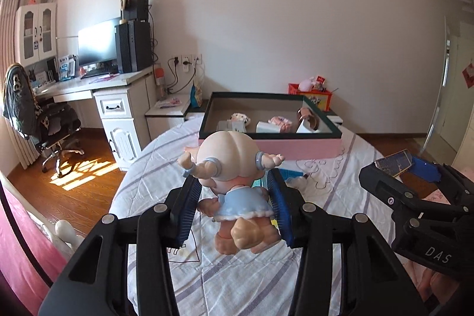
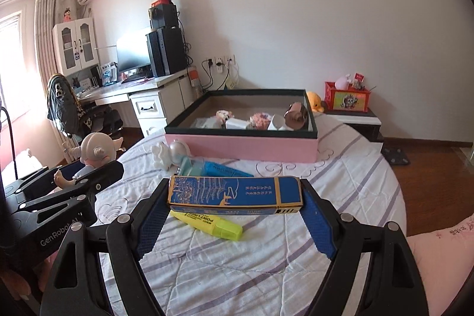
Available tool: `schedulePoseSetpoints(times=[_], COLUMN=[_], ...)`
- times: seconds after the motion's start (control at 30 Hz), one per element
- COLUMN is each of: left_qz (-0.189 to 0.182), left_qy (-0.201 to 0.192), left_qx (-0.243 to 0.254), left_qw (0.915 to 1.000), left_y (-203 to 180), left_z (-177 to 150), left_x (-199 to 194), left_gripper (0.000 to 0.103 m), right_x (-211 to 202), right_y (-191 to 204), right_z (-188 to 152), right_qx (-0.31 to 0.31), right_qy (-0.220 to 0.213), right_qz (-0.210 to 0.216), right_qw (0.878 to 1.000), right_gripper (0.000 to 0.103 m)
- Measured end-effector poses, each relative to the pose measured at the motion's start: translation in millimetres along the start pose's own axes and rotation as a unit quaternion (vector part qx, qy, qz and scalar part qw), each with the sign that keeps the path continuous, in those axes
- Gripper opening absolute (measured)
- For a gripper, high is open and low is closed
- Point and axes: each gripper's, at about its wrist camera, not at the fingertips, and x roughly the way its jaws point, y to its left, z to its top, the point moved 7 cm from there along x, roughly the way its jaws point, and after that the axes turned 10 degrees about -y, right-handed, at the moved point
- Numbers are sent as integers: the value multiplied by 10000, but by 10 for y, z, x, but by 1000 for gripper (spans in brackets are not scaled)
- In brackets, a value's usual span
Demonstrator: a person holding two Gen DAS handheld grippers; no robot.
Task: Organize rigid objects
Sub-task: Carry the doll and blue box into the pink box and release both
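My left gripper (image 1: 235, 209) is tipped a bit downward over the bed (image 1: 237, 280) with its blue ribbed pads clamped on a glossy plastic doll (image 1: 237, 182) in a light blue dress, held clear of the quilt. Ahead of both grippers sits the shallow pink box (image 2: 241, 145) with a dark rim, holding several small odds and ends I can't make out. My right gripper (image 2: 235, 206), angled the same way, is squeezing a flat blue carton (image 2: 235, 194) end to end, right above a yellow highlighter (image 2: 210, 222) on the striped quilt.
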Motion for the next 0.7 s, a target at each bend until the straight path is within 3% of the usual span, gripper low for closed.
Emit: schedulePoseSetpoints(times=[0.37, 0.7], left_qz=[51, 47], left_qy=[-780, -989], left_qx=[48, 135], left_qw=[9969, 9950], left_y=[-71, -88], left_z=[418, 482], left_x=[-644, -840], left_gripper=[47, 47], right_x=[-658, -781], right_y=[258, 420], right_z=[583, 679], right_qx=[-387, -510], right_qy=[-926, -1027], right_qz=[-258, -224], right_qw=[9946, 9931], right_gripper=[83, 84])
